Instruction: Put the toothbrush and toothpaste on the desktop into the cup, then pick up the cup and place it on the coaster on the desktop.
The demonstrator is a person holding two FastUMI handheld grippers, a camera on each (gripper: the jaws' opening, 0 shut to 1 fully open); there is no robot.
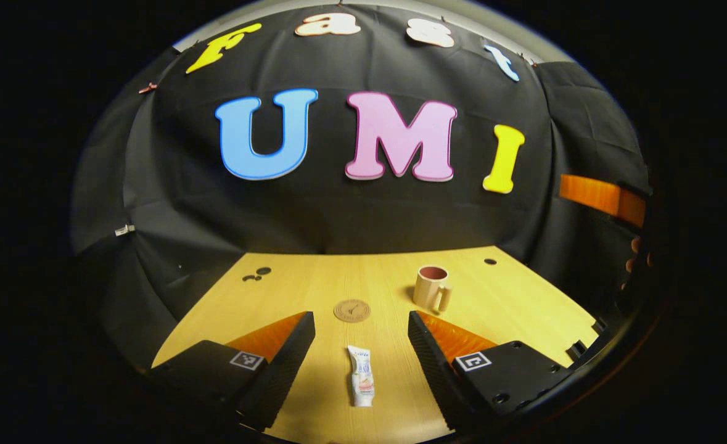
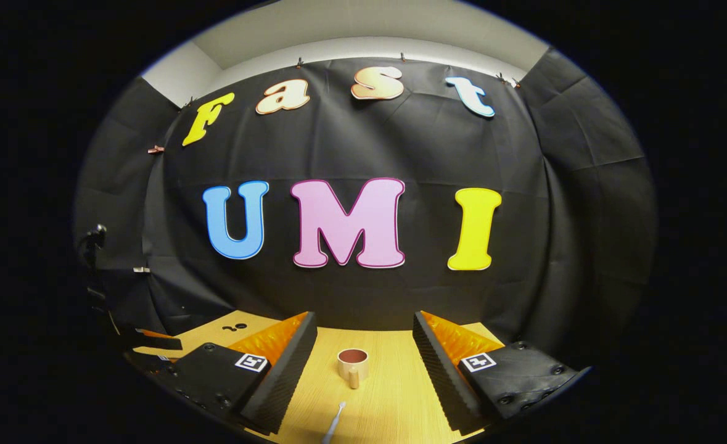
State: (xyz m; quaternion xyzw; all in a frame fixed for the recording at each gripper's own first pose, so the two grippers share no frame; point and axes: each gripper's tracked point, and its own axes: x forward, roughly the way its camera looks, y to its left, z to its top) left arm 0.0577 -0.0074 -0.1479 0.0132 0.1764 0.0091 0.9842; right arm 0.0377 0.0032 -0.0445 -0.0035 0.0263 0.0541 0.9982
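In your left gripper view, the cup (image 1: 431, 287) stands upright on the worktop (image 1: 523, 308), nothing visible inside; the coaster (image 1: 351, 310) lies just left of it. The white toothpaste (image 1: 361, 384) lies nearer you than the cup, between your wide-open, empty left gripper (image 1: 361, 345).

In your right gripper view, the cup (image 2: 353, 365) stands ahead, the toothbrush (image 2: 333, 424) nearer, between your open, empty right gripper (image 2: 363, 364).

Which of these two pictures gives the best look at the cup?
The left gripper view: the cup shows whole, its handle turned sideways. In the right gripper view the cup is smaller, seen handle-on between the open gripper's fingers.
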